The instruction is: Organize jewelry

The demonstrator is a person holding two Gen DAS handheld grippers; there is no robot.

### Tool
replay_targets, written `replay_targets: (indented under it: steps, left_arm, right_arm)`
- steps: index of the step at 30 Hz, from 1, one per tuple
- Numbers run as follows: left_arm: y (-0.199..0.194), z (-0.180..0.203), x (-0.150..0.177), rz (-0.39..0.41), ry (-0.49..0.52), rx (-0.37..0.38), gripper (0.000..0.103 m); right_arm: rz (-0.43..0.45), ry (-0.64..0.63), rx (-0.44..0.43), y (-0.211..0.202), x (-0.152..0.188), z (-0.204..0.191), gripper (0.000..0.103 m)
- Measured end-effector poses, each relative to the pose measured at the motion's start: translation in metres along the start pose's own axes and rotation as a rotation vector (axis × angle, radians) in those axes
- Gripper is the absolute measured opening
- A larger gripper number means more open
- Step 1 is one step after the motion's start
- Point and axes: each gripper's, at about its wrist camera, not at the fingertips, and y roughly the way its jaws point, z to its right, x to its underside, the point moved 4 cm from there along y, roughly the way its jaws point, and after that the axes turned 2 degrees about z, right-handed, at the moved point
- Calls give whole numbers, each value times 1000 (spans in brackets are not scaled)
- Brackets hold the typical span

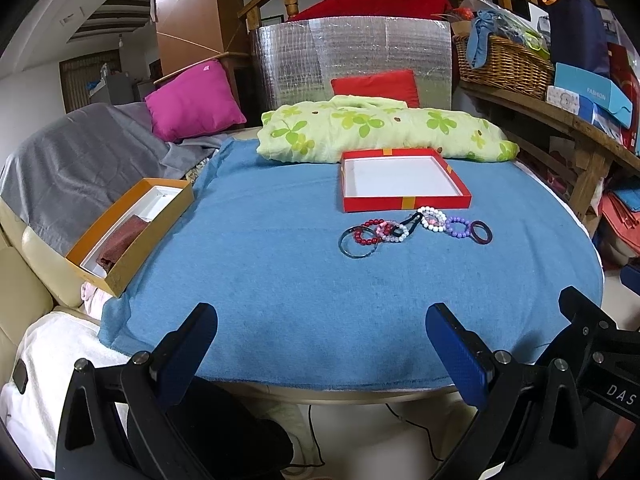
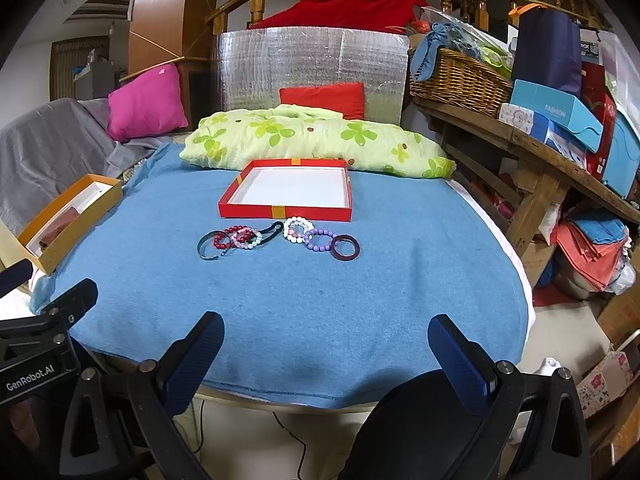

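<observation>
1. Beaded and glossy, the bracelets lie in a loose row on the blue cloth that covers the table, just in front of the red tray, some overlapping or touching their neighbours.
2. At the row's left end a dark open bangle rests against a red bead bracelet; at the right end a plum ring bangle touches a lilac bead bracelet.
3. The bead strands look light and probably elastic, so they would sag and roll if pinched on one bead; a grip across the band, lifted straight up, seems safer. The two bangles look stiff and smooth, likely to slip unless gripped squarely across the rim.
4. The end pieces appear the easiest to take first, being least tangled.
5. The red tray, white inside and empty, is the likely destination; an orange box at the table's left edge holds a dark red cloth.
6. The left gripper and right gripper hover over the table's near edge, well apart from the jewelry, jaws spread wide with nothing between them.
7. How many strands are heaped in the middle cluster, and whether they are threaded through one another, cannot be made out; the orange box's far end is hard to read.
</observation>
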Motion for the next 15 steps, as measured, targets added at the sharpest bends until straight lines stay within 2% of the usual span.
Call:
replay_targets:
  steps: [15]
  left_arm:
    - [-1,1,-1,0,0,-1,103]
  right_arm:
    - [1,14,9,-2,-2,2,103]
